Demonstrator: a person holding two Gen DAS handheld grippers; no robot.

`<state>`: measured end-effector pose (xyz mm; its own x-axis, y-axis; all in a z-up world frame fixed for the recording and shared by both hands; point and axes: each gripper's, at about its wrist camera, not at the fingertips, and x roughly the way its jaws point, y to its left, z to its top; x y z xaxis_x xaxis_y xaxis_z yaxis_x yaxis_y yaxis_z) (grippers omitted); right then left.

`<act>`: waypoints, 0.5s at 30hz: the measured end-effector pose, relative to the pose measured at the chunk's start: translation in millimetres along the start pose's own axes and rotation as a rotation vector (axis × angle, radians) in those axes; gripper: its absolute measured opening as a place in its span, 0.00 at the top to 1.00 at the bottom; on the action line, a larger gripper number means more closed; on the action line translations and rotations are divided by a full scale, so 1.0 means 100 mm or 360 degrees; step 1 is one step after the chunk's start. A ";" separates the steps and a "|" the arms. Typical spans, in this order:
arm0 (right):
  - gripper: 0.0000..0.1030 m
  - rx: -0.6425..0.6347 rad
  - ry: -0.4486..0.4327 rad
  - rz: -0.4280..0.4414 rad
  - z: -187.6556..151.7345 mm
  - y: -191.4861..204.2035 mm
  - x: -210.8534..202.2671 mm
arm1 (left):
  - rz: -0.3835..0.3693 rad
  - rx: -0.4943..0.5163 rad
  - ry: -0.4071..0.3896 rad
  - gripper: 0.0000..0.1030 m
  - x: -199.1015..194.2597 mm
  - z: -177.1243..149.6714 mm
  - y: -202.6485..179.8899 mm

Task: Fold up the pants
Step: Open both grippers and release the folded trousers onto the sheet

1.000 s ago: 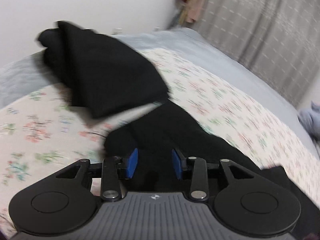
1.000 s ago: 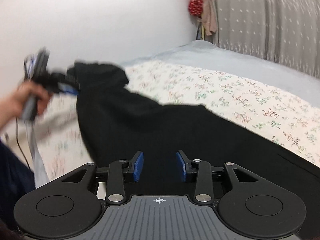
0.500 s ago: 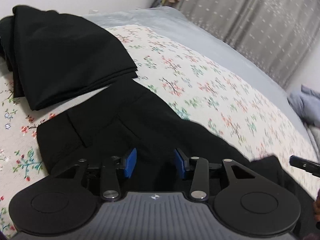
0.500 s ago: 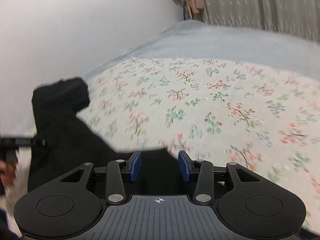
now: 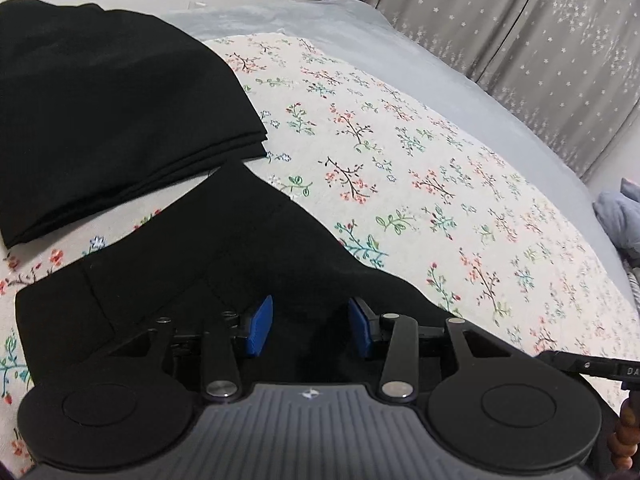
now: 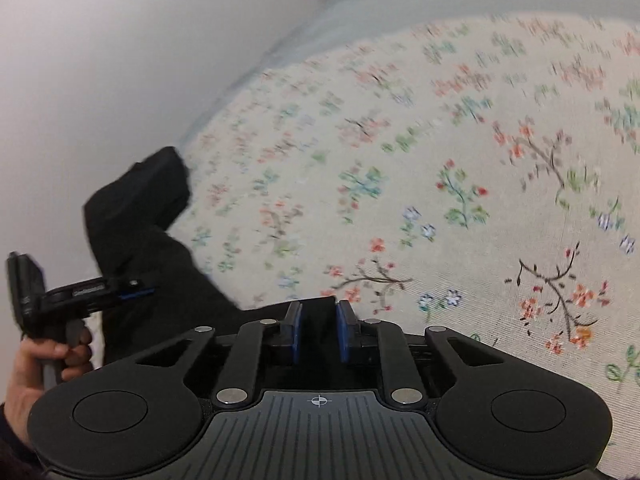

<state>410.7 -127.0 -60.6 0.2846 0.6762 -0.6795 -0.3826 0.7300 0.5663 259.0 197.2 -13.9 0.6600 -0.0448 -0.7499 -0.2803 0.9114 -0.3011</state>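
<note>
The black pants lie spread on the floral bedsheet, running from the waist end at the left of the left wrist view down under both tools. A separate folded black garment rests just beyond them, near the wall.

**Left gripper**: blue pads set wide apart, low over the pants near the waist. No cloth is visibly pinched between them – contact with the fabric below cannot be confirmed.

**Right gripper**: pads drawn narrow, with a small gap left. A dark edge of the pants sits at the fingertips; whether cloth is clamped cannot be told, as the view is motion-blurred. The left hand holding its tool is visible at the left of this view.

**Step in hand** (judged): laying out and taking hold – the pants appear flat but not yet folded over.

**Next move calls for:**
- closing the left pads on a single edge of the waist
- securing the matching edge on the right side
- lifting both together so the cloth carries over evenly, clear of the folded garment
</note>
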 end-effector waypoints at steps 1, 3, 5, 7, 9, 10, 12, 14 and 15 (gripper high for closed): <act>0.83 0.0024 -0.0005 0.0007 0.00 -0.02 0.03 | 0.0009 -0.0003 -0.0003 0.47 0.01 0.00 -0.01; 0.96 0.0006 -0.0063 0.0024 -0.01 0.02 0.05 | 0.0027 -0.0001 -0.0013 0.47 0.01 -0.01 -0.01; 0.97 -0.0065 -0.0185 0.0004 -0.04 0.12 -0.02 | 0.0079 0.0010 -0.0031 0.57 0.02 0.00 -0.02; 0.98 -0.0109 -0.0310 -0.0014 -0.07 0.20 -0.13 | 0.0181 0.0017 -0.0051 0.84 0.02 -0.01 -0.02; 0.98 -0.0149 -0.0419 -0.0035 -0.10 0.28 -0.27 | 0.0205 -0.0015 -0.0055 0.88 0.01 -0.01 0.03; 0.98 -0.0162 -0.0473 -0.0038 -0.12 0.32 -0.35 | 0.0201 -0.0039 -0.0054 0.89 0.01 0.00 0.05; 0.98 -0.0193 -0.0544 -0.0054 -0.14 0.38 -0.43 | 0.0218 -0.0049 -0.0053 0.89 0.01 0.00 0.07; 0.98 -0.0249 -0.0559 -0.0117 -0.16 0.41 -0.39 | 0.0246 -0.0053 -0.0060 0.89 0.01 -0.01 0.04; 0.98 -0.0260 -0.0539 -0.0172 -0.16 0.40 -0.32 | 0.0258 -0.0053 -0.0064 0.89 0.01 -0.01 0.03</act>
<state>372.5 -121.1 -23.3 0.5944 0.6105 -0.5234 -0.4617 0.7920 0.3995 258.3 199.5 -16.4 0.6313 0.1186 -0.7664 -0.4077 0.8914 -0.1979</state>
